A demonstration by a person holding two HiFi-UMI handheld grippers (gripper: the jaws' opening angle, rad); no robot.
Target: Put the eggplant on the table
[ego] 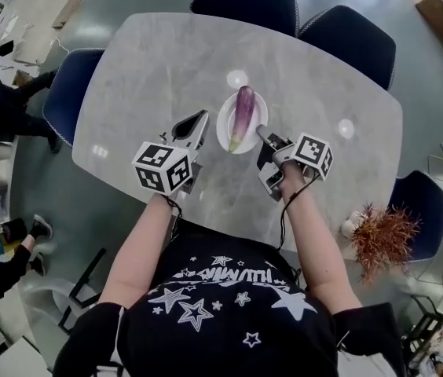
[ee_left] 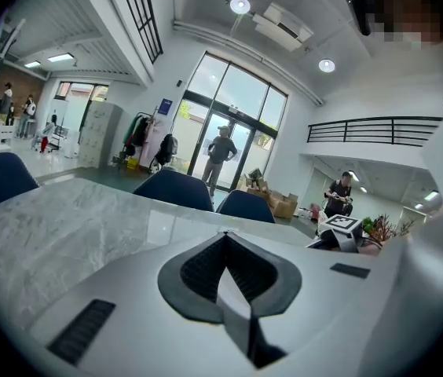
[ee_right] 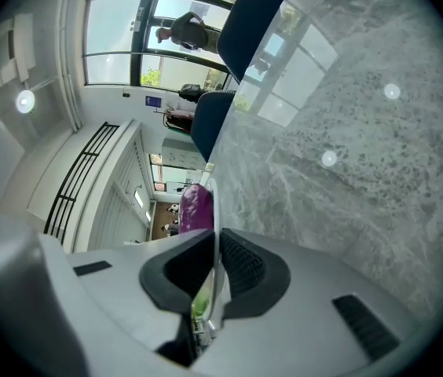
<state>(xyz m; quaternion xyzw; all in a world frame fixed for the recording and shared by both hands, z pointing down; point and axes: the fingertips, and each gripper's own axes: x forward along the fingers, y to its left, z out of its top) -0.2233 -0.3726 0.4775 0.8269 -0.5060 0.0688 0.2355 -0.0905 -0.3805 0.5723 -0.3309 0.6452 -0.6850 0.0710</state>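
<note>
A purple eggplant point(ego: 243, 112) with a green stem lies on a small white plate point(ego: 223, 134) in the middle of the grey marble table point(ego: 143, 69). My right gripper point(ego: 261, 133) is at the plate's right edge. In the right gripper view the jaws point(ee_right: 215, 236) are shut on the thin plate rim point(ee_right: 213, 203), with the eggplant point(ee_right: 196, 207) just beyond the tips. My left gripper point(ego: 199, 121) hovers left of the plate, apart from it. Its jaws point(ee_left: 223, 234) are shut with nothing between them.
Dark blue chairs point(ego: 345, 38) stand around the table. A reddish dried plant point(ego: 382, 238) stands on the floor at the right. People point(ego: 1, 104) are at the left, and cardboard boxes point(ego: 441, 6) are at the far right.
</note>
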